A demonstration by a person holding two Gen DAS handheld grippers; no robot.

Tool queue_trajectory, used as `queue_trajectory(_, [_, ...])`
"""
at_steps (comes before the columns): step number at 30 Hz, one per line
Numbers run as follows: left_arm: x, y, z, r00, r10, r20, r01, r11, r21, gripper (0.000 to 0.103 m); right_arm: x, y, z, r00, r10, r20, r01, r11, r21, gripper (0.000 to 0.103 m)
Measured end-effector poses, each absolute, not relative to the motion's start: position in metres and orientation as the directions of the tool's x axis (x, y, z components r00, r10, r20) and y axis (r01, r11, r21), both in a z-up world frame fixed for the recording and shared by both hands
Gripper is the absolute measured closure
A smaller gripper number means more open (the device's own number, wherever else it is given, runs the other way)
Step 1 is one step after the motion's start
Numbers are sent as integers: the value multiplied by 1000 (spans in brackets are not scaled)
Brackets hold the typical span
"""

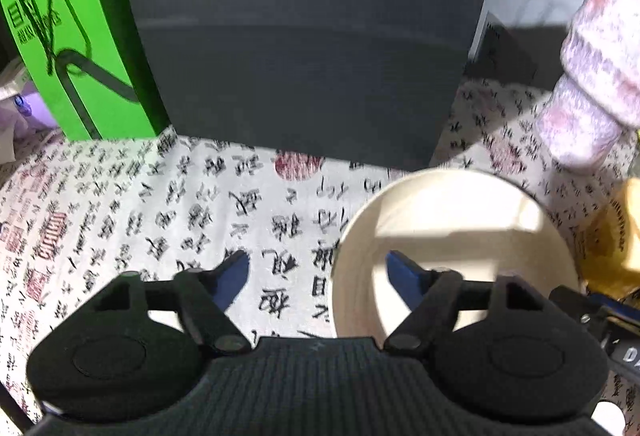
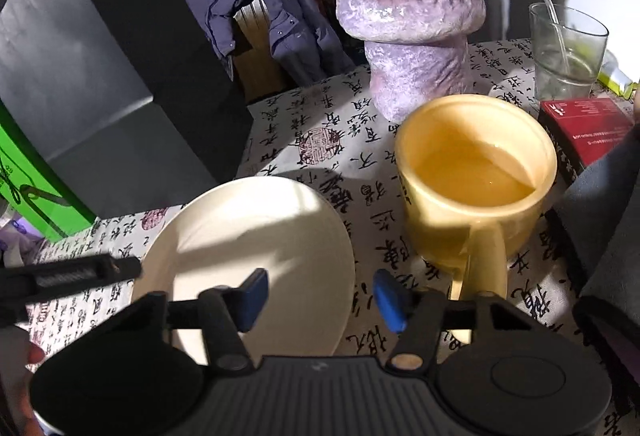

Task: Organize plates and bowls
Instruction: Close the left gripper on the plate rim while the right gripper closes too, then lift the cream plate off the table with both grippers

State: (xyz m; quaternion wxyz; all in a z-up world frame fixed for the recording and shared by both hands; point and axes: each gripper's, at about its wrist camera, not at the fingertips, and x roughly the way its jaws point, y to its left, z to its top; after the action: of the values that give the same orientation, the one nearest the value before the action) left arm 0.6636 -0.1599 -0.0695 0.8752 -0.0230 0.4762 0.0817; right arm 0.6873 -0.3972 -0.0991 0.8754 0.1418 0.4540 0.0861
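A cream white bowl [image 1: 452,252] sits on the calligraphy-print tablecloth [image 1: 160,204]. In the left wrist view my left gripper [image 1: 320,276] is open, its right fingertip over the bowl's inside and its left fingertip over the cloth, straddling the bowl's left rim. The same bowl [image 2: 248,248] shows in the right wrist view, where my right gripper [image 2: 320,296] is open with its left fingertip over the bowl's right part and its right fingertip over the cloth. Neither gripper holds anything.
A yellow mug [image 2: 476,180] with liquid stands right of the bowl. A purple fuzzy sleeve [image 2: 404,8] hangs behind it. A glass with a straw [image 2: 564,52] and a red box [image 2: 588,132] sit far right. A dark grey box [image 1: 304,36] and green box [image 1: 68,36] stand behind.
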Motion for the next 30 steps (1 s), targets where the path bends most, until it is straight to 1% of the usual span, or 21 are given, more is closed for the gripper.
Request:
queue_trajectory(3, [664,-163,-77,519,126,-846,-159,986,49,36,687,-397,-101,566,295,-770,-32,941,337,58])
queue_trajectory(7, [663,-165,-81,509,127,-851,-154,987,55,45,687,-396,-103,572,286,-769,-29,944,329,64])
queue_trajectory(11, [662,-167,-82,506,122,-854,-148,988,53,51,687,-399,-106,570,279,-773,-12,943,333,73])
queue_trajectory(14, [662,-169,-86,493,119,-862,-139,989,57,58,689,-398,-111,557,275,-784,-5,945,327,76])
queue_trajectory(15, [662,-170,-88,489,115,-865,-132,990,56,65,689,-397,-112,556,272,-786,-3,946,325,77])
queue_trajectory(16, [663,-171,-90,481,114,-869,-124,990,62,75,690,-397,-113,557,267,-786,-2,947,320,80])
queue_trajectory(17, [664,-171,-92,472,118,-873,-121,990,68,80,690,-397,-114,560,261,-786,0,949,315,83])
queue_trajectory(19, [663,-171,-93,476,104,-873,-115,992,56,86,690,-398,-116,564,257,-785,7,949,316,87])
queue_trajectory(23, [663,-174,-94,483,112,-868,-102,992,72,87,690,-397,-121,563,247,-789,9,952,305,93])
queue_trajectory(30, [662,-173,-93,494,128,-860,-106,991,87,88,689,-394,-122,589,239,-772,-18,959,282,96])
